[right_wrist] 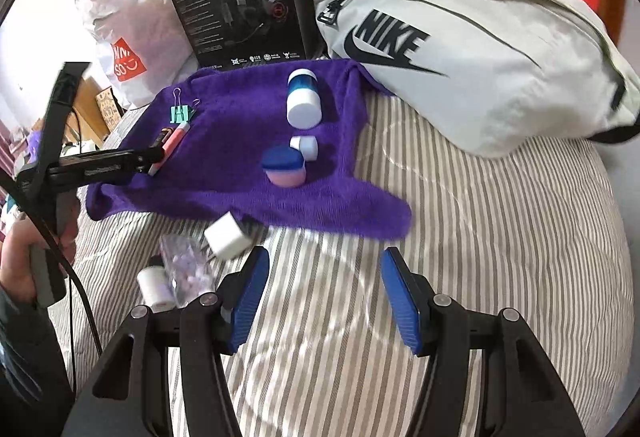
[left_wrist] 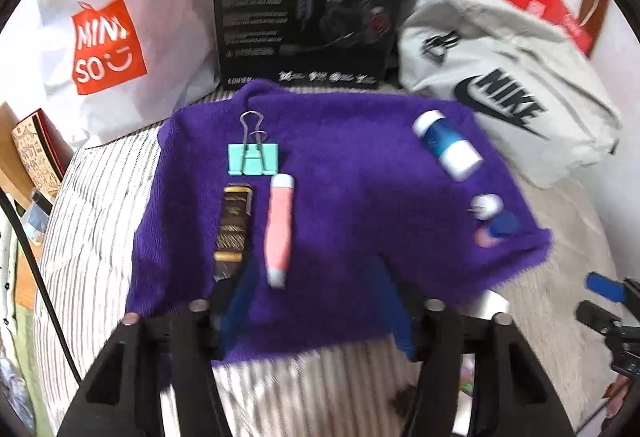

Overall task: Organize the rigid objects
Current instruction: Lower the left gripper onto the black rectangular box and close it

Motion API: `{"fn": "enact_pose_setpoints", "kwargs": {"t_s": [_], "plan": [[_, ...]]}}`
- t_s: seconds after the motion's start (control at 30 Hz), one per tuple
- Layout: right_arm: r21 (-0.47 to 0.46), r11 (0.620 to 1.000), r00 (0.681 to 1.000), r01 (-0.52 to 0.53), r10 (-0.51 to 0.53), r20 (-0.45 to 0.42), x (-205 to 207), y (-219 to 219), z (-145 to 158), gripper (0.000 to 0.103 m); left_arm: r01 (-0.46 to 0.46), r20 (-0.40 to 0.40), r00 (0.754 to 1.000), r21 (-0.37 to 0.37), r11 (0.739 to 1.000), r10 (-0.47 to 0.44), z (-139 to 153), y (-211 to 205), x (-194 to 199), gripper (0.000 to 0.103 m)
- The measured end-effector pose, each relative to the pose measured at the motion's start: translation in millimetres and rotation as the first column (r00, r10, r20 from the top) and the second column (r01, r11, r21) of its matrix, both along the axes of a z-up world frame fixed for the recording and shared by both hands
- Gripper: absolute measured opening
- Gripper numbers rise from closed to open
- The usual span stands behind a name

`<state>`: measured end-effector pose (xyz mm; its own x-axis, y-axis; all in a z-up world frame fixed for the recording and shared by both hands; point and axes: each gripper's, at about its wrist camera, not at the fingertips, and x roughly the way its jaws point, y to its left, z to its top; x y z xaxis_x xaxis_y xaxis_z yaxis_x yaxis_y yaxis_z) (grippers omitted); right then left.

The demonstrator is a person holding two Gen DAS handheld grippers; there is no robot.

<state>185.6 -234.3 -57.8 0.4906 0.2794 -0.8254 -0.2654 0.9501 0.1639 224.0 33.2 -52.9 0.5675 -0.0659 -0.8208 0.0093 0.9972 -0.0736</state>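
A purple towel [left_wrist: 352, 173] [right_wrist: 240, 141] lies on the striped bed. On it lie a mint binder clip [left_wrist: 253, 157] [right_wrist: 181, 113], a dark gold-patterned stick [left_wrist: 233, 227], a pink tube [left_wrist: 279, 229] [right_wrist: 173, 141], a blue-and-white bottle [left_wrist: 447, 145] [right_wrist: 303, 99], a small white cap [right_wrist: 305, 147] and a pink jar with blue lid [right_wrist: 283, 167]. My left gripper [left_wrist: 316, 311] is open and empty over the towel's near edge. My right gripper [right_wrist: 324, 301] is open and empty above the bare bedding.
A white charger cube [right_wrist: 227, 235], a clear bag of small pieces [right_wrist: 186, 269] and a small white bottle [right_wrist: 156, 287] lie off the towel. A Nike bag [right_wrist: 472, 49], a black headset box [right_wrist: 244, 5] and a Miniso bag [left_wrist: 108, 45] stand behind.
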Motion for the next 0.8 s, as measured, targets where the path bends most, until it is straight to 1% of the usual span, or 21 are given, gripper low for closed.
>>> {"fn": "enact_pose_setpoints", "kwargs": {"t_s": [0.13,0.23,0.37,0.5,0.53,0.6,0.67,0.8], "plan": [[0.025,0.999,1.000,0.020,-0.020,0.000,-15,-7,2,0.058,0.019,0.004,1.000,-0.038,0.999,-0.019,3,-11,-30,0.058],[0.015,1.000,1.000,0.020,-0.020,0.009,-28,-8,5,0.058,0.036,-0.007,0.999,-0.041,0.999,-0.036,0,-21,-53,0.058],[0.019,1.000,0.999,0.025,-0.026,0.029,-44,-9,12,0.059,0.066,-0.032,0.997,-0.070,0.995,-0.068,-8,-35,-79,0.059],[0.011,1.000,0.999,0.016,-0.016,0.047,-57,-6,18,0.061,0.068,-0.063,0.996,-0.018,0.998,-0.069,-21,-43,-99,0.060],[0.009,1.000,0.999,0.012,-0.012,0.049,-59,-5,19,0.061,0.067,-0.075,0.995,-0.016,0.998,-0.068,-25,-44,-102,0.060],[0.004,1.000,0.998,0.004,-0.005,0.057,-66,-5,21,0.062,0.068,-0.094,0.993,-0.051,0.996,-0.073,-35,-45,-107,0.060],[0.002,1.000,0.998,0.005,-0.005,0.059,-69,-6,22,0.062,0.070,-0.100,0.992,-0.064,0.996,-0.076,-40,-49,-107,0.060],[0.007,1.000,0.999,0.006,-0.006,0.048,-72,-6,20,0.063,0.071,-0.121,0.990,-0.046,0.996,-0.076,-48,-59,-101,0.060]]}}
